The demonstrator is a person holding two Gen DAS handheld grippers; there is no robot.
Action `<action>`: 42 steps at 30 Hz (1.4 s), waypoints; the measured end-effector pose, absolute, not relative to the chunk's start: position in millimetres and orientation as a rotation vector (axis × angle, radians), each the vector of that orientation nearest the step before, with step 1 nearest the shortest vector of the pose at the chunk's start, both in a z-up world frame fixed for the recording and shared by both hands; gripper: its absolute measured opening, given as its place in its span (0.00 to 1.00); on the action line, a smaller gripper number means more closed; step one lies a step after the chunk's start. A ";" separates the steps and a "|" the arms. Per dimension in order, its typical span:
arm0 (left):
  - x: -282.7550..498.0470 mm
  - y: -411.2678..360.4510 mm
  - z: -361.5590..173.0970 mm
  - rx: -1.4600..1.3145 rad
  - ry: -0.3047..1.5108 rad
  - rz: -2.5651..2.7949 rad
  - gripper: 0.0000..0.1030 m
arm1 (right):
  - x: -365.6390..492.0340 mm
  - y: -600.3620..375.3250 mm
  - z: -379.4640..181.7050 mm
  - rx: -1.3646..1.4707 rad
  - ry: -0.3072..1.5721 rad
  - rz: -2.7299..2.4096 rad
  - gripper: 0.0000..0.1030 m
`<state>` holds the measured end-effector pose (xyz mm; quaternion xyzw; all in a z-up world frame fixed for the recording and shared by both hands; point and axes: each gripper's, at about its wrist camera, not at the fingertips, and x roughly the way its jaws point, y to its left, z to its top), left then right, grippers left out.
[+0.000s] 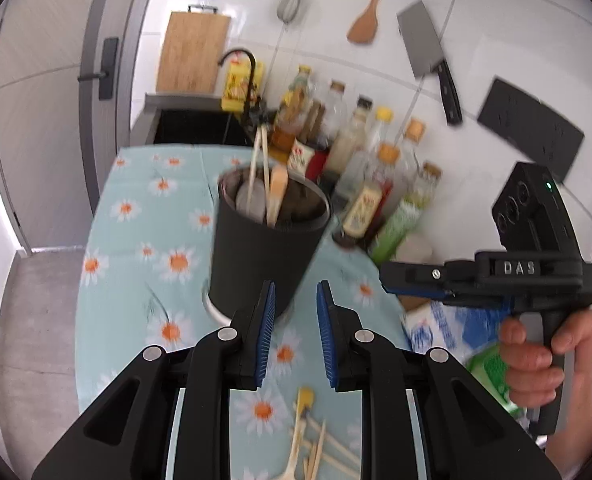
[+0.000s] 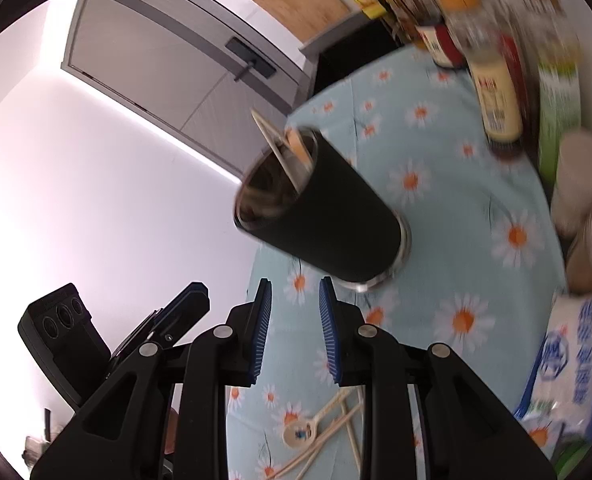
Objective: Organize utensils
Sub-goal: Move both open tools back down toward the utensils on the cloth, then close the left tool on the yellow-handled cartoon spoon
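A black utensil holder (image 1: pixel 262 248) stands on the daisy-print tablecloth (image 1: pixel 136 216), holding chopsticks (image 1: pixel 258 160) and a wooden spatula (image 1: pixel 278 196). It also shows in the right wrist view (image 2: pixel 328 216). My left gripper (image 1: pixel 295 336) is open and empty, just in front of the holder. Loose chopsticks (image 1: pixel 324 452) and a small spoon (image 1: pixel 302 420) lie on the cloth below it. My right gripper (image 2: pixel 295 332) is open and empty, above loose chopsticks (image 2: pixel 336 428) and a spoon (image 2: pixel 300 434). The right gripper (image 1: pixel 388 276) shows in the left view; the left gripper (image 2: pixel 192 300) shows in the right view.
Several bottles (image 1: pixel 360 148) crowd the table's back right by the tiled wall. A cleaver (image 1: pixel 428 52), wooden spatula (image 1: pixel 366 20) and whisk (image 1: pixel 292 4) hang on the wall. A sink (image 1: pixel 196 124) with black tap lies behind. A blue-white bag (image 2: pixel 576 364) sits at right.
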<state>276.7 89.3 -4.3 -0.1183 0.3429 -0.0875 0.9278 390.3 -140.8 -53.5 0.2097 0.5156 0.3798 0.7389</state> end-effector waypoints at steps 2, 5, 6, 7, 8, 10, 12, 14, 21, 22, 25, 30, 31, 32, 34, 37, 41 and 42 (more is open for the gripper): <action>269.8 86.5 -13.5 -0.232 0.745 -0.183 0.20 | 383.5 -140.8 -61.8 0.462 1.151 0.842 0.25; 263.4 82.9 -26.2 -0.218 0.805 -0.186 0.20 | 372.0 -140.9 -75.1 0.460 1.176 0.857 0.25; 262.5 82.0 -30.1 -0.216 0.824 -0.189 0.20 | 368.0 -141.4 -81.1 0.466 1.190 0.860 0.25; 260.8 81.7 -34.3 -0.215 0.842 -0.191 0.20 | 365.6 -141.9 -85.4 0.472 1.199 0.861 0.25; 259.8 81.0 -40.4 -0.214 0.871 -0.195 0.20 | 361.6 -142.9 -91.6 0.479 1.212 0.862 0.25; 258.4 80.9 -49.2 -0.211 0.912 -0.190 0.20 | 356.1 -145.6 -101.3 0.493 1.232 0.856 0.25; 259.7 80.5 -61.3 -0.209 0.967 -0.188 0.20 | 352.0 -150.1 -111.1 0.509 1.253 0.845 0.25; 261.1 79.0 -71.3 -0.213 1.011 -0.204 0.20 | 351.0 -155.2 -117.0 0.522 1.266 0.828 0.25; 266.4 66.2 -104.1 -0.142 1.146 -0.331 0.20 | 344.8 -176.9 -133.6 0.577 1.270 0.738 0.25; 267.6 65.7 -107.8 -0.138 1.160 -0.341 0.20 | 345.1 -181.3 -136.1 0.594 1.271 0.714 0.25; 270.8 64.6 -121.1 -0.130 1.226 -0.396 0.20 | 339.8 -187.4 -141.3 0.631 1.271 0.670 0.25; 273.1 55.3 -133.7 -0.047 1.299 -0.476 0.20 | 326.7 -183.8 -142.2 0.640 1.267 0.636 0.26; 272.6 52.8 -133.8 -0.020 1.296 -0.487 0.19 | 324.6 -183.2 -142.2 0.645 1.265 0.633 0.25; 273.1 50.9 -134.9 -0.001 1.306 -0.496 0.19 | 321.3 -182.2 -141.8 0.650 1.262 0.629 0.25; 276.0 49.3 -137.5 0.012 1.331 -0.502 0.19 | 317.4 -179.9 -141.8 0.657 1.259 0.619 0.25; 278.0 49.1 -142.1 0.035 1.358 -0.505 0.18 | 313.6 -178.7 -141.1 0.663 1.256 0.607 0.26; 281.9 47.6 -144.2 0.045 1.393 -0.511 0.18 | 311.0 -178.3 -141.6 0.670 1.256 0.589 0.26; 283.8 46.5 -144.8 0.049 1.410 -0.504 0.18 | 310.4 -178.0 -141.6 0.669 1.256 0.585 0.26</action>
